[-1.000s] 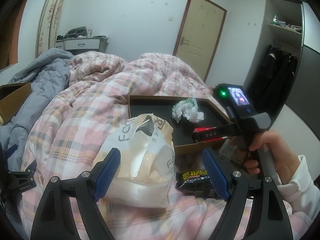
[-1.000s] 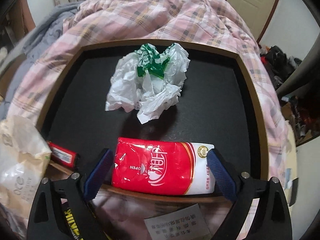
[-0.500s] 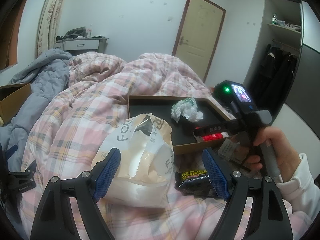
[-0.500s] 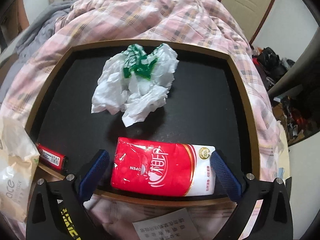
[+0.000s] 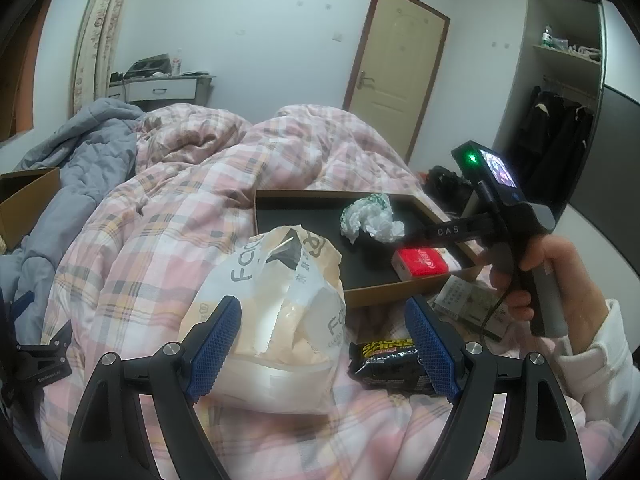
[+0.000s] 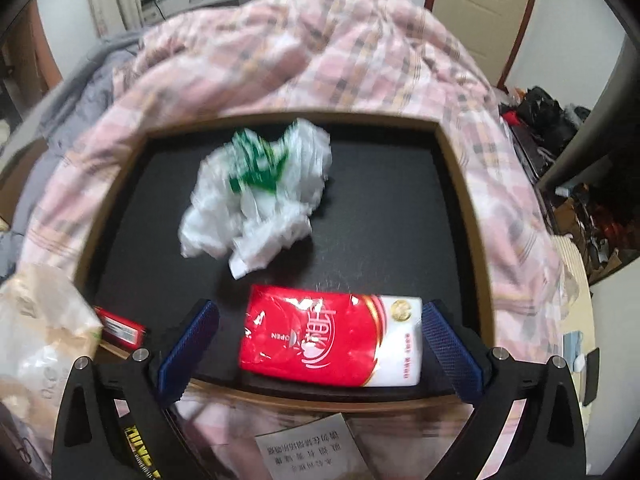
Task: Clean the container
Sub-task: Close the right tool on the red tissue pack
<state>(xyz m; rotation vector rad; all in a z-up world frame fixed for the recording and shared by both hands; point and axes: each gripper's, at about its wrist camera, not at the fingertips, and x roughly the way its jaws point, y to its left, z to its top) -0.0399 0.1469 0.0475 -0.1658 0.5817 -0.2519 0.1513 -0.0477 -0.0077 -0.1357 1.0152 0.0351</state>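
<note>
My right gripper (image 6: 320, 344) hangs wide over the red tissue pack (image 6: 332, 340) at the tray's (image 6: 464, 216) near edge, pads clear. Left gripper (image 5: 320, 344) wide, empty.

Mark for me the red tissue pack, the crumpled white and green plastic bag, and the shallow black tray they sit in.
Red tissue pack (image 6: 320, 340): right wrist view, middle of its red face.
Crumpled white and green plastic bag (image 6: 256, 196): right wrist view, centre of the wad.
Shallow black tray (image 6: 456, 184): right wrist view, right brown rim.
</note>
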